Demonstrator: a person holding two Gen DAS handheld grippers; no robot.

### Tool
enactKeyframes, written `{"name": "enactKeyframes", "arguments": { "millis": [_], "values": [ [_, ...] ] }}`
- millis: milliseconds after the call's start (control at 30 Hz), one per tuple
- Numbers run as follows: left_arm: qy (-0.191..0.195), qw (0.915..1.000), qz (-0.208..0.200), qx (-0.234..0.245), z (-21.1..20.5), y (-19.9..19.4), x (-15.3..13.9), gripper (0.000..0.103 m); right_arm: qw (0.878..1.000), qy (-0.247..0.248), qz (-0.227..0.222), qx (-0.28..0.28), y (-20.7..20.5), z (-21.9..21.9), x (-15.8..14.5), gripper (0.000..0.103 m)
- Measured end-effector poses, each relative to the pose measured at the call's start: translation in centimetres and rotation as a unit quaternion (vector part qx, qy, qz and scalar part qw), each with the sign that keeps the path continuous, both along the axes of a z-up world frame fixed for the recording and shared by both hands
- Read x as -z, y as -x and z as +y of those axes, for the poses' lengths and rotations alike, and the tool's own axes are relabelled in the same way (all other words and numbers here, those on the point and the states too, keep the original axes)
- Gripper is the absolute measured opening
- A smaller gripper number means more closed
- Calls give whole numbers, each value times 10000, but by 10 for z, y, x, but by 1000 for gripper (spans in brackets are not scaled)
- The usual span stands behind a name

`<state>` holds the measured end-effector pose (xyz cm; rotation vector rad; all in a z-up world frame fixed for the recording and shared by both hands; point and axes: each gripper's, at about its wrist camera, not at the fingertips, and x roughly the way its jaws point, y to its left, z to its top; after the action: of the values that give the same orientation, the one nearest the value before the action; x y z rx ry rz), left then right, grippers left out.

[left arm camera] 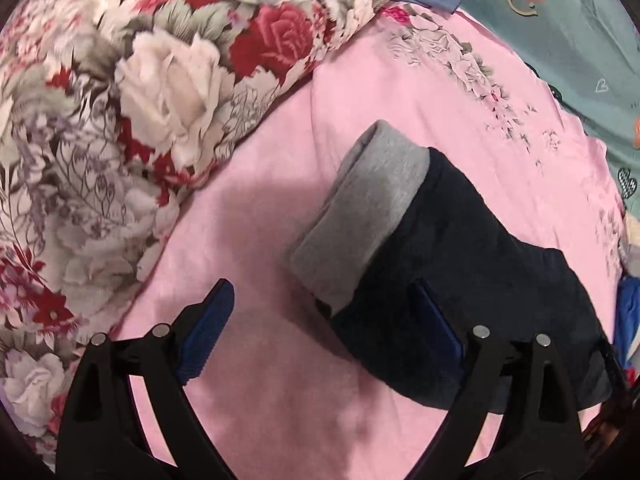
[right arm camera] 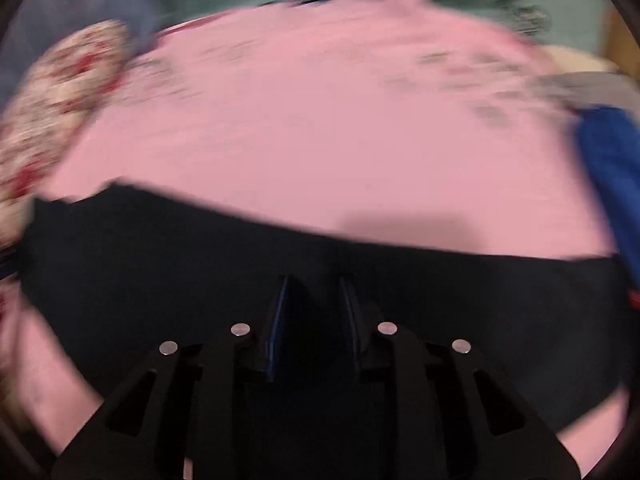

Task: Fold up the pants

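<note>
The dark navy pants [left arm camera: 460, 280] lie folded on the pink bedsheet [left arm camera: 320, 120], with a grey inner lining [left arm camera: 360, 208] turned out at the far left end. My left gripper [left arm camera: 320, 300] is open above the sheet; its right finger is by the pants' near edge and nothing is held. In the blurred right wrist view, my right gripper [right arm camera: 314, 292] has its jaws close together with dark pants fabric [right arm camera: 200, 280] between them. The fabric spreads wide across the lower view.
A bulky floral quilt [left arm camera: 140, 100] lies to the left of the pants. A teal patterned cover [left arm camera: 560, 20] is at the far right. A blue cloth [right arm camera: 612, 168] lies at the right edge of the sheet.
</note>
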<state>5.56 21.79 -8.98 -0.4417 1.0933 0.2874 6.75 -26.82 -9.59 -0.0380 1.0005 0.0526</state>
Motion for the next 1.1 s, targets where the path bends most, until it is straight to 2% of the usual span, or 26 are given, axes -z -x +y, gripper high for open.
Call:
{"name": "enactKeyframes", "arguments": {
  "millis": [33, 100, 133, 167, 200, 233, 267, 300, 333, 367, 433, 500, 567, 667, 767, 833, 900, 1033, 1100],
  "values": [
    [136, 9999, -6, -17, 2, 2, -1, 90, 9986, 271, -223, 384, 6, -11, -5, 32],
    [238, 9997, -63, -41, 3, 6, -3, 90, 9966, -811, -140, 39, 15, -23, -12, 32],
    [206, 9997, -150, -61, 1, 9, -7, 90, 9863, -1599, 112, -391, 18, -21, -10, 32],
    [123, 9996, -244, -50, -3, 13, -11, 90, 9798, -1888, 280, -591, 16, -13, -6, 32],
    [-20, 9995, -327, 8, -8, 13, -16, 90, 9768, -1968, 468, -709, 15, -4, 0, 32],
    [-287, 9987, -412, 99, -17, 13, -22, 90, 9811, -1717, 624, -639, 15, -2, 10, 34],
    [-535, 9975, -451, 129, -23, 11, -27, 90, 9862, -1478, 557, -505, 13, -4, 14, 30],
    [-771, 9960, -434, 105, -27, 9, -29, 90, 9871, -1478, 409, -461, 12, -10, 14, 30],
    [-937, 9950, -354, 39, -32, 4, -30, 90, 9884, -1468, 351, -192, 15, -22, 12, 31],
    [-914, 9953, -322, 28, -33, 1, -31, 90, 9887, -1464, 287, 129, 15, -37, 9, 35],
    [-598, 9969, -451, 237, -42, -4, -36, 90, 9893, -1168, 2, 877, 22, -69, 0, 38],
    [-578, 9953, -554, 538, -58, -7, -42, 91, 9840, -1060, -274, 1408, 43, -106, -12, 41],
    [-613, 9909, -523, 1073, -82, -15, -43, 91, 9720, -1294, -319, 1937, 66, -141, -16, 50],
    [-429, 9804, -372, 1888, -114, -22, -37, 92, 9523, -1791, -225, 2459, 93, -175, -11, 55],
    [-374, 9710, -179, 2355, -138, -27, -25, 92, 9378, -2182, -62, 2702, 109, -199, 1, 55],
    [-302, 9655, 4, 2587, -150, -30, -12, 92, 9329, -2318, -193, 2749, 109, -208, 0, 55],
    [-316, 9595, 222, 2790, -156, -37, 6, 94, 9348, -2248, -272, 2738, 106, -208, 2, 57],
    [-688, 9548, 155, 2887, -169, -39, 16, 99, 9338, -2231, -419, 2765, 90, -216, 7, 58],
    [-808, 9528, 166, 2921, -173, -38, 18, 101, 9357, -2137, -375, 2782, 79, -214, 9, 50]
  ]
}}
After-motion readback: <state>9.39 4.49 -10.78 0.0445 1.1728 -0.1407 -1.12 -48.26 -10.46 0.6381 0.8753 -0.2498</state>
